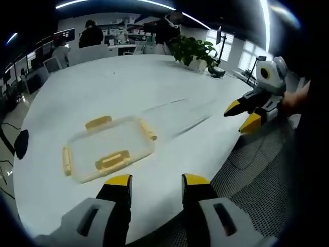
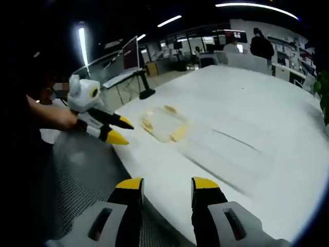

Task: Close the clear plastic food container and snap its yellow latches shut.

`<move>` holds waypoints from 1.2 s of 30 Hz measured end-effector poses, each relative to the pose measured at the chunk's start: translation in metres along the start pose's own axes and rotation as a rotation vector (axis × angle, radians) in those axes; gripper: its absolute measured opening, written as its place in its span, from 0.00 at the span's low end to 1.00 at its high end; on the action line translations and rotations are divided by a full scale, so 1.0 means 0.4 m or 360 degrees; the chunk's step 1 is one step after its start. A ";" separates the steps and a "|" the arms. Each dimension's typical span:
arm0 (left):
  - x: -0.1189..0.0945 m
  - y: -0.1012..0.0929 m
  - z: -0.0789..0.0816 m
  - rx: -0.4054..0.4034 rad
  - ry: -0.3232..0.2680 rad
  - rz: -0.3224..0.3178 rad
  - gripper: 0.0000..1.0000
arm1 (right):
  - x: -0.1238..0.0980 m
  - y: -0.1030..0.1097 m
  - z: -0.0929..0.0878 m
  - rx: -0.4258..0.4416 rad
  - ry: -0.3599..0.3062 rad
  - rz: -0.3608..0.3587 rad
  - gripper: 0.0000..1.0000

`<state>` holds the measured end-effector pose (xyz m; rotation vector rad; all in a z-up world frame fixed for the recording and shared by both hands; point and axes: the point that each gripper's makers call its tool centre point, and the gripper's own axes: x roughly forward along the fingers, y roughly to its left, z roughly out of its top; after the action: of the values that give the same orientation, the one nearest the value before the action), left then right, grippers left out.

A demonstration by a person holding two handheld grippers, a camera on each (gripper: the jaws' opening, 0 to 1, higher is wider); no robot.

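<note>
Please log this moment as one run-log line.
container: on table, latches unsnapped | left gripper: open, empty | right gripper: open, empty

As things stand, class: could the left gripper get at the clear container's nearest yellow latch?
Probably yes: the left gripper hangs open just short of the container, with bare table between.

You see a clear plastic container with yellow latches resting on the white table. Your left gripper carries black jaws tipped in yellow on a grey body. Your right gripper shows the same scheme, black jaws, yellow tips, grey body; in the left gripper view its upper housing reads white with a yellow ring. The chair mesh below the table edge is grey with a fine dotted weave. The potted plant has dark green leaves.
</note>
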<state>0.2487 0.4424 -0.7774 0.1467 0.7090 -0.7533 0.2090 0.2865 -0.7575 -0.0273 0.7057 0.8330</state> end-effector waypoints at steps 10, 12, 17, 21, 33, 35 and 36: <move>-0.038 0.004 0.045 -0.0103 -0.0128 -0.0061 0.43 | -0.015 0.007 0.080 -0.0024 -0.0181 0.0039 0.37; -0.048 0.006 0.050 -0.0123 -0.0141 -0.0063 0.45 | -0.018 0.011 0.096 -0.0011 -0.0225 0.0052 0.38; -0.068 0.003 0.075 -0.0174 -0.0231 -0.0095 0.46 | -0.016 0.036 0.123 0.0128 -0.0309 0.0124 0.44; -0.076 0.014 0.092 -0.0227 -0.0282 -0.0090 0.47 | -0.007 0.060 0.131 0.0091 -0.0316 0.0154 0.45; -0.076 0.038 0.104 -0.0241 -0.0270 -0.0074 0.56 | 0.006 0.058 0.149 0.0063 -0.0293 0.0159 0.50; -0.073 0.043 0.095 -0.0250 -0.0246 -0.0073 0.58 | 0.010 0.059 0.150 0.0063 -0.0293 0.0158 0.50; -0.073 0.046 0.093 -0.0248 -0.0243 -0.0073 0.58 | 0.011 0.061 0.151 0.0058 -0.0293 0.0160 0.50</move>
<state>0.2659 0.4591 -0.7328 -0.0688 0.6244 -0.7417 0.2283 0.3236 -0.7076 0.1173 0.5522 0.9061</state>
